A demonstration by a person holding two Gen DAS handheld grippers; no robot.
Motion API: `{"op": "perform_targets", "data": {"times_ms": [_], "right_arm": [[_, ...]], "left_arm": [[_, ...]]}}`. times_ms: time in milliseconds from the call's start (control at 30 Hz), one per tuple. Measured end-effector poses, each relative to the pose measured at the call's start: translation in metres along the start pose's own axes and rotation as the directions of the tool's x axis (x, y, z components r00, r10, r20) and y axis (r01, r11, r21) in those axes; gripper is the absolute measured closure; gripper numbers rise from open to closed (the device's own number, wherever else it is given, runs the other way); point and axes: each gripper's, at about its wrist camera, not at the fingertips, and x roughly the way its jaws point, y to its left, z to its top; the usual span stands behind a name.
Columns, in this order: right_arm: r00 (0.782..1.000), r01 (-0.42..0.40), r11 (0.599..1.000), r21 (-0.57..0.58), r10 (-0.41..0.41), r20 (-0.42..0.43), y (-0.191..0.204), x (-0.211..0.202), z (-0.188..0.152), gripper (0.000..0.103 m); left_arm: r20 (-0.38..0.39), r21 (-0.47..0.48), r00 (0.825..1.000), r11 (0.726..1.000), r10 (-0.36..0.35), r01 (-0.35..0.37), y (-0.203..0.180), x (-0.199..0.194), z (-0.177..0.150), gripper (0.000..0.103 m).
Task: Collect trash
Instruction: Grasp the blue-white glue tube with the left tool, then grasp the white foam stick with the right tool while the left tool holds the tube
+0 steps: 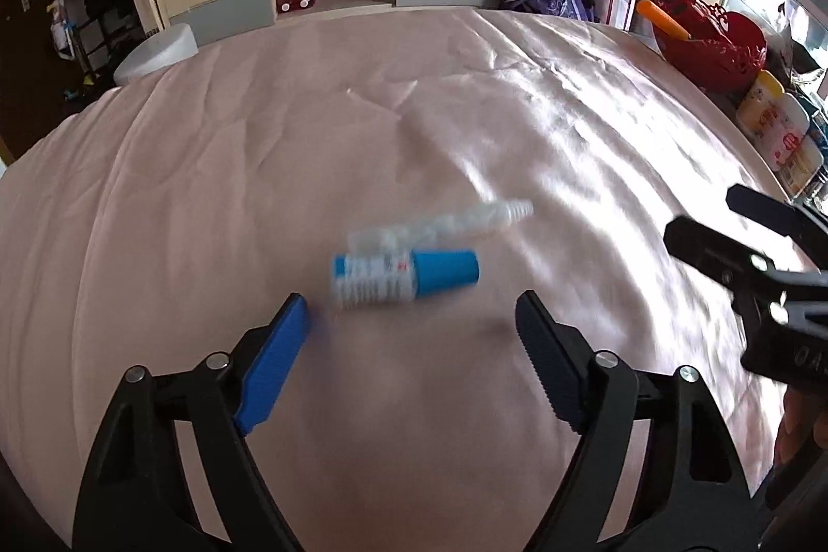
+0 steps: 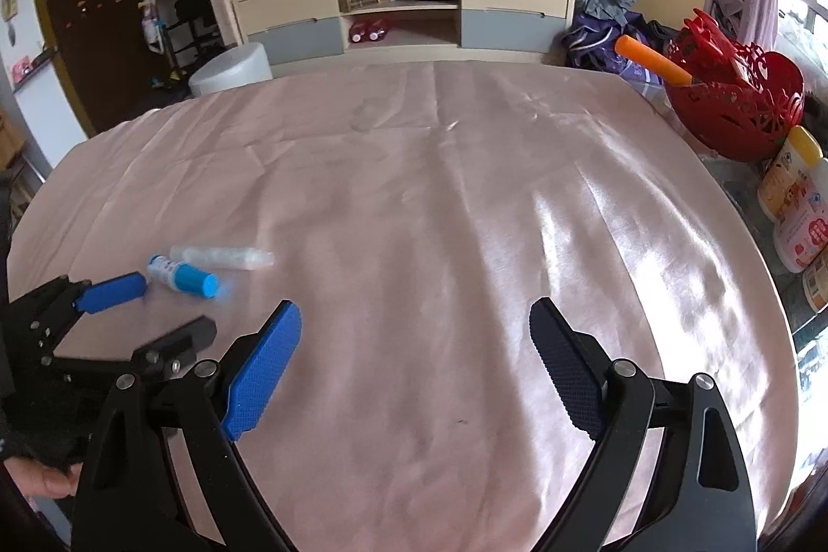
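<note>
A small white bottle with a blue cap [image 1: 406,277] lies on its side on the pink tablecloth [image 1: 259,138], just beyond my open left gripper [image 1: 411,311]. A clear crumpled plastic tube [image 1: 455,221] lies right behind it. Both also show in the right wrist view, the bottle [image 2: 181,275] and the tube [image 2: 222,257], at the left. My left gripper [image 2: 173,306] shows there too, next to the bottle. My right gripper [image 2: 414,319] is open and empty over bare cloth [image 2: 466,190]; it shows at the right edge of the left wrist view [image 1: 696,218].
A red openwork basket [image 2: 735,107] with an orange stick [image 2: 652,60] stands at the table's far right edge. Yellow-capped containers [image 2: 797,200] stand near it. A white round bin [image 2: 230,71] sits beyond the far left edge. A TV cabinet [image 2: 403,9] is behind.
</note>
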Motion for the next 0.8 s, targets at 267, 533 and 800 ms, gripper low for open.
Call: {"op": "perform_targets", "data": {"times_ms": [267,533,800], "right_arm": [[1.000,-0.004,1.000,-0.012,0.004,-0.009,0.004,0.009,0.008,0.013],[0.997,-0.062,0.995,-0.081,0.059,-0.044,0.048,0.027,0.007,0.013],[0.992,-0.099,0.981,-0.167,0.084,-0.096,0.094,0.051,0.012,0.012]], "left_arm": [[0.009,0.022,1.000,1.000,0.001,-0.001,0.007,0.005,0.013,0.048],[0.013,0.007,1.000,1.000,0.025,-0.025,0.047,-0.006,-0.003,0.048],[-0.004,-0.048,1.000,0.999,0.003,-0.003,0.086,-0.011,-0.004,0.048]]}}
